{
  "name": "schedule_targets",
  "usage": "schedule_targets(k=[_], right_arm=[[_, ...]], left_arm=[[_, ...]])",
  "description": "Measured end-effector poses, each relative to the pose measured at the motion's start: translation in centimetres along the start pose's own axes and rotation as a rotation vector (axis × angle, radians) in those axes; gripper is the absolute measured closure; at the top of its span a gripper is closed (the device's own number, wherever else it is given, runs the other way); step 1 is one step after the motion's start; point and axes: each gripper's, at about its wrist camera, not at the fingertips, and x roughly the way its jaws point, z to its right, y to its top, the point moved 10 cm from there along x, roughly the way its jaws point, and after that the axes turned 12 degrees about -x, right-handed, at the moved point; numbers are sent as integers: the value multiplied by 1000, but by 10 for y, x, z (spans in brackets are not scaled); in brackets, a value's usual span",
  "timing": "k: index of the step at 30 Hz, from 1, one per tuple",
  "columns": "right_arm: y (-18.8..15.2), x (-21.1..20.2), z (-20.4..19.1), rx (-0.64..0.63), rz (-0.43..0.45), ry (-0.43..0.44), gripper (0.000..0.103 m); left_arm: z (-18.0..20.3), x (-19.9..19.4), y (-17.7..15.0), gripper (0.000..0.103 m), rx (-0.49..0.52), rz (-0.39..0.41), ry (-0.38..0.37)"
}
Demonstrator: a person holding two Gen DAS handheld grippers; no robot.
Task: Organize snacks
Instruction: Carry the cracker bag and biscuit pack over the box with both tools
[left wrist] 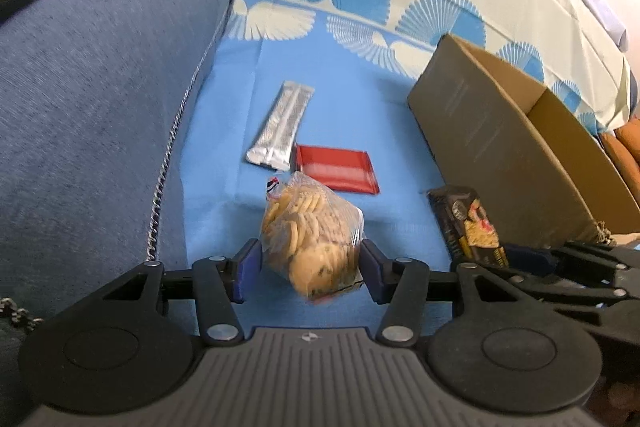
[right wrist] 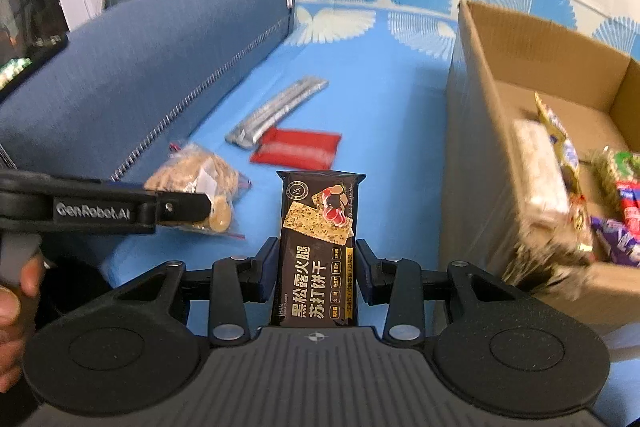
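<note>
Snacks lie on a blue cloth (left wrist: 340,99) next to a cardboard box (left wrist: 480,131). The left gripper (left wrist: 311,269) has its 2 blue pads on the sides of a clear bag of cookies (left wrist: 310,231), squeezing it. The right gripper (right wrist: 316,269) holds a dark cracker pack (right wrist: 318,247) between its pads, above the cloth. Behind them lie a silver packet (left wrist: 280,127) and a red packet (left wrist: 338,169), side by side. More snacks (right wrist: 576,199) sit inside the box.
</note>
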Motion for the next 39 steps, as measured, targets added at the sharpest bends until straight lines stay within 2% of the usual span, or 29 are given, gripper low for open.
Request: schedule_targets(k=[6, 10, 16, 24, 29, 35, 39], right_arm=[[22, -24, -1, -26, 118, 7, 62], [34, -42, 2, -35, 194, 8, 62], [56, -70, 18, -12, 308, -11, 62], [70, -102, 69, 121, 401, -75, 62], [66, -117, 118, 258, 446, -179, 62], [48, -126, 176, 410, 453, -306, 62], [36, -127, 200, 471, 441, -358, 62]], left_arm=[[-1, -11, 8, 45, -24, 49, 14], [1, -19, 13, 46, -77, 65, 15], [22, -33, 23, 46, -134, 85, -9], [81, -47, 47, 46, -89, 126, -62], [123, -50, 59, 46, -48, 141, -93], [179, -44, 71, 46, -4, 152, -152], [223, -38, 75, 46, 31, 155, -202]])
